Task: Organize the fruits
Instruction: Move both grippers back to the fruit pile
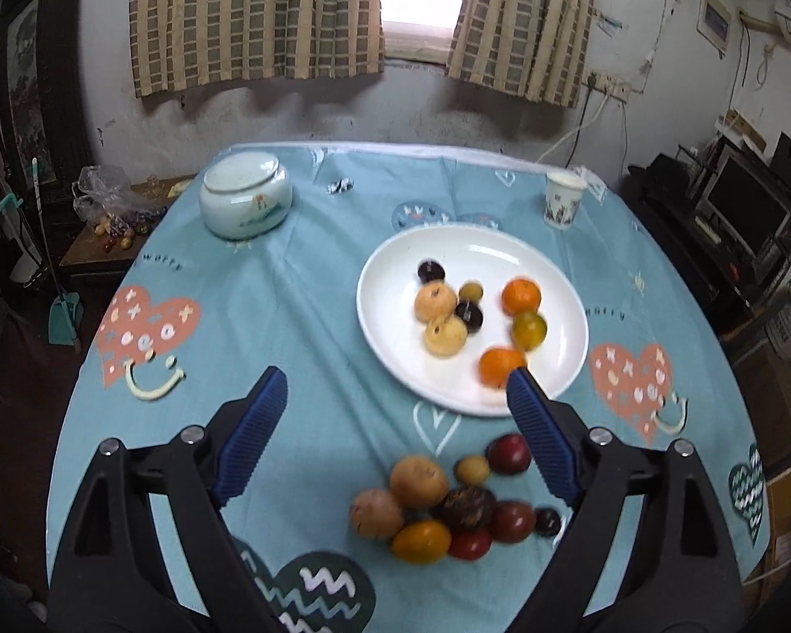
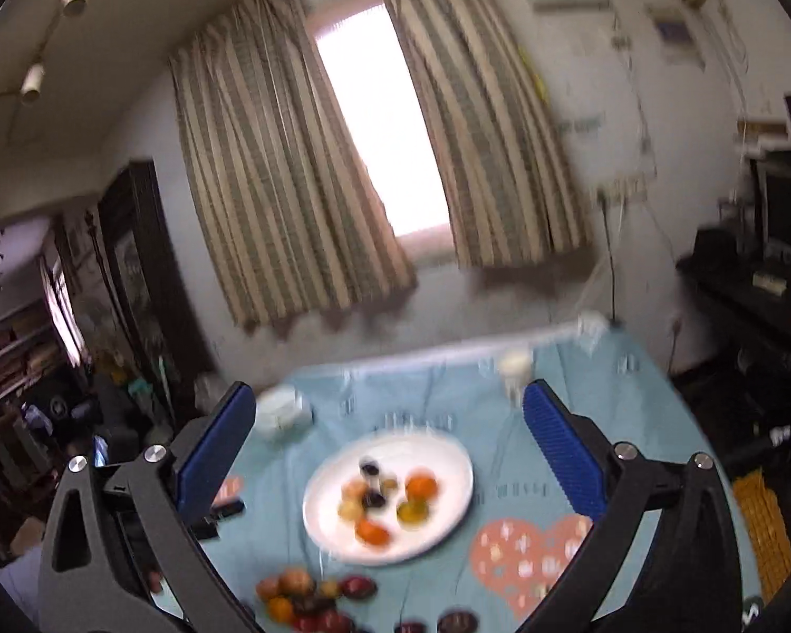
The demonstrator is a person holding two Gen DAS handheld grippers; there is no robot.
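Observation:
A white plate (image 1: 390,327) lies on the blue tablecloth and holds several fruits: oranges (image 1: 521,294), tan pear-like fruits (image 1: 435,301) and dark plums (image 1: 469,315). A pile of loose fruit (image 1: 437,506) sits on the cloth nearer to me. My left gripper (image 1: 395,377) hangs open above the cloth, between pile and plate, with nothing between its fingers. My right gripper (image 2: 390,390) is open and empty too, raised higher, with the plate (image 2: 451,453) and the loose pile (image 2: 300,596) blurred below it.
A pale lidded ceramic jar (image 1: 245,195) stands at the table's far left and a paper cup (image 1: 561,200) at the far right. A low side table with a plastic bag (image 1: 105,195) is off the left edge; a dark shelf with a screen (image 1: 738,216) is on the right.

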